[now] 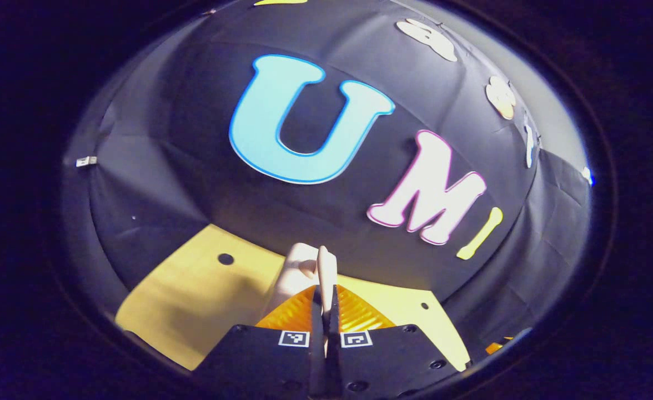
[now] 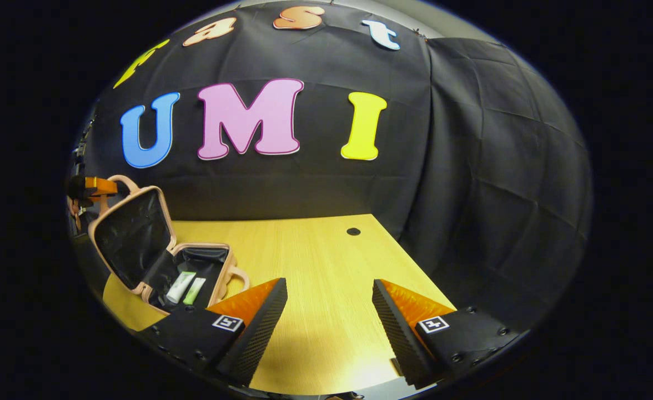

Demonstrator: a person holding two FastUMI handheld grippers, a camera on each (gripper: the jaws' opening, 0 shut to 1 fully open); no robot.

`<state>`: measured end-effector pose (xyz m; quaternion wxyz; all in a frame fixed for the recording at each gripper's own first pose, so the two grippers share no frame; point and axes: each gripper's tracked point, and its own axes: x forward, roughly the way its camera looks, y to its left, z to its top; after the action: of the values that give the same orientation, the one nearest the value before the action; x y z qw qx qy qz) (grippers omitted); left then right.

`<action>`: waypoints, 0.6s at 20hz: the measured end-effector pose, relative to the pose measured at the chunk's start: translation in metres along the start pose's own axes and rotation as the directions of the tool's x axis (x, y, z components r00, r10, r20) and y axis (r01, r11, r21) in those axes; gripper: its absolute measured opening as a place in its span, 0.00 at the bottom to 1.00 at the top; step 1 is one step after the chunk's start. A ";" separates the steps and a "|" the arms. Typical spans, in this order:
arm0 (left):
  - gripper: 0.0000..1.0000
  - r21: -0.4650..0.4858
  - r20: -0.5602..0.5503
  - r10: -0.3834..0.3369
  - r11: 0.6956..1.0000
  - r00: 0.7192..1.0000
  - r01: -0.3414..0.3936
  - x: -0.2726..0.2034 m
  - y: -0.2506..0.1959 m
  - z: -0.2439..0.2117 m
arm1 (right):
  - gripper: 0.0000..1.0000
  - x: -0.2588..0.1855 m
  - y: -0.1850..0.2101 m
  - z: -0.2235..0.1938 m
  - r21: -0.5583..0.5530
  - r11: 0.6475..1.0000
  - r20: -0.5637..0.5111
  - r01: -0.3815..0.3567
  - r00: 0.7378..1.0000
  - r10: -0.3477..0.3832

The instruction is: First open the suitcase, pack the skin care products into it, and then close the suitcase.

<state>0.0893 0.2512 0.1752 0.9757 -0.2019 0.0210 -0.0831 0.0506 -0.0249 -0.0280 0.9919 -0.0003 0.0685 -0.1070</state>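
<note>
A pale pink suitcase (image 2: 201, 245) stands open on the wooden table at the left of the right gripper view, its dark-lined lid (image 2: 132, 233) raised. Inside the base lie a white tube (image 2: 181, 286) and a green tube (image 2: 194, 290). At the lid's top, my left gripper (image 2: 109, 186) holds the lid's handle (image 2: 125, 180). In the left gripper view that gripper (image 1: 325, 294) is shut on the thin pale handle (image 1: 326, 265). My right gripper (image 2: 329, 286) is open over bare table, to the right of the suitcase, with nothing between its fingers.
The wooden table (image 2: 315, 261) runs back to the black cloth wall. It has a small round hole (image 2: 353, 231) near its far right corner and another hole (image 1: 225, 259) in the left gripper view. The suitcase's front handle (image 2: 241, 276) lies near my right gripper's left finger.
</note>
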 end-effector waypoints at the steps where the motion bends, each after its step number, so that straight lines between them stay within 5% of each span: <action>1: 0.06 -0.013 -0.020 -0.031 0.999 0.999 0.031 0.010 -0.020 -0.015 | 0.98 0.009 -0.002 0.005 -0.004 1.000 0.011 -0.023 1.000 0.023; 6: 0.06 0.015 -0.150 -0.029 0.999 0.988 0.032 0.063 -0.088 -0.108 | 0.98 0.058 -0.021 0.019 -0.028 0.990 0.020 -0.141 0.990 0.141; 12: 0.07 0.214 -0.268 0.201 0.966 0.942 -0.146 0.103 -0.084 -0.198 | 0.98 0.098 -0.044 0.017 -0.031 0.968 -0.011 -0.249 0.968 0.249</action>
<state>0.1631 0.0801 0.0266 0.9805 -0.0906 0.1722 -0.0265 0.1381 -0.0894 -0.0233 0.9971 -0.0074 0.0729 0.0196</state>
